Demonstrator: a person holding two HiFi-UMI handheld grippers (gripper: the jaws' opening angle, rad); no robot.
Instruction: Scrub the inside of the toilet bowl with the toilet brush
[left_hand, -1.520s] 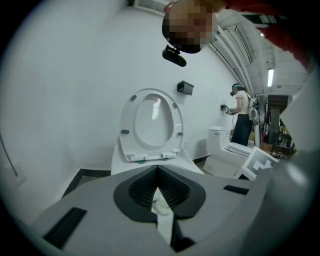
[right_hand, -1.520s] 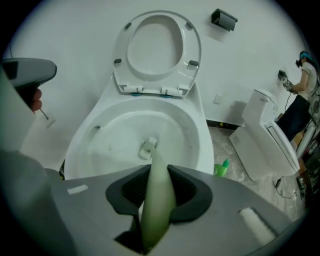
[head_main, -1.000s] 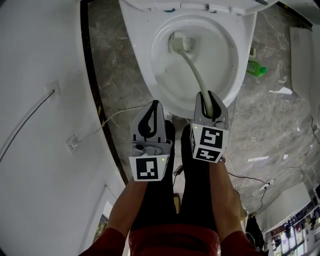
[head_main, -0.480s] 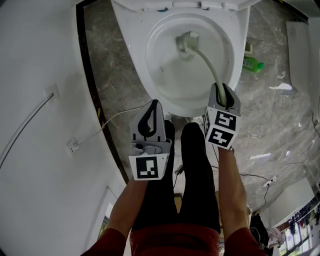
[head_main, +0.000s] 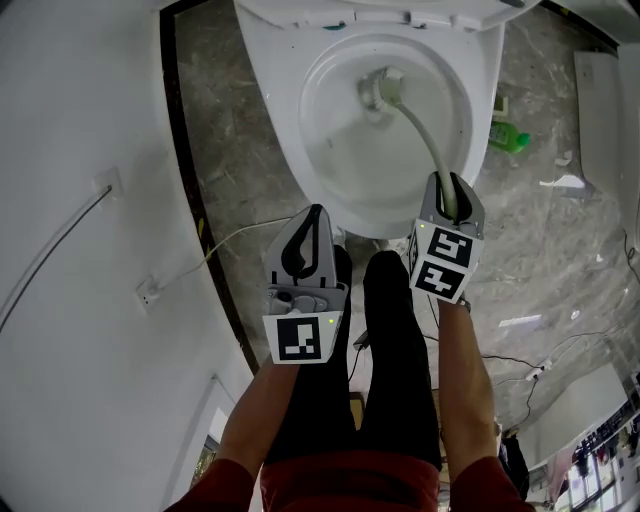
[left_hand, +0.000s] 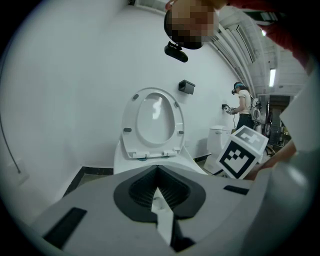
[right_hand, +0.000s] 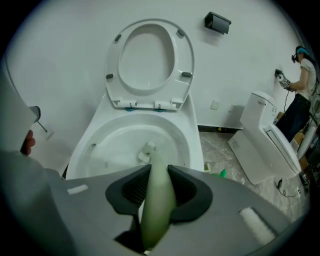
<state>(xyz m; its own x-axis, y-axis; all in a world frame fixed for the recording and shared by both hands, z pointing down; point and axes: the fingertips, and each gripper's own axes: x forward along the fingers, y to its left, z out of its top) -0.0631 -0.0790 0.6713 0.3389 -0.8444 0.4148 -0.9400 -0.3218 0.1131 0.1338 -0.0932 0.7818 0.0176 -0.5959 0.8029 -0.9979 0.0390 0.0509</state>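
**Brush in bowl, right gripper on the handle**

Your brush (head_main: 421, 130) is inside the bowl (head_main: 325, 150). Its head sits low against the far side of the basin, and the pale handle curves back toward you over the near-right rim. Your right gripper (head_main: 450, 196) is clamped on the handle's near end. The right gripper view shows the handle pinched between the ribbed pads and running out into the bowl. Your left gripper (head_main: 312, 218) is just off the bowl's near-left rim, over the floor, with its jaws pressed together on nothing. The lid (right_hand: 149, 62) stands upright against the wall. A green bottle (head_main: 509, 137) lies on the marble floor to the right of the toilet. A white cable (head_main: 228, 240) runs across the floor from the left wall toward the toilet base. A second toilet (right_hand: 265, 140) stands further right, with a person (right_hand: 302, 95) beyond it.
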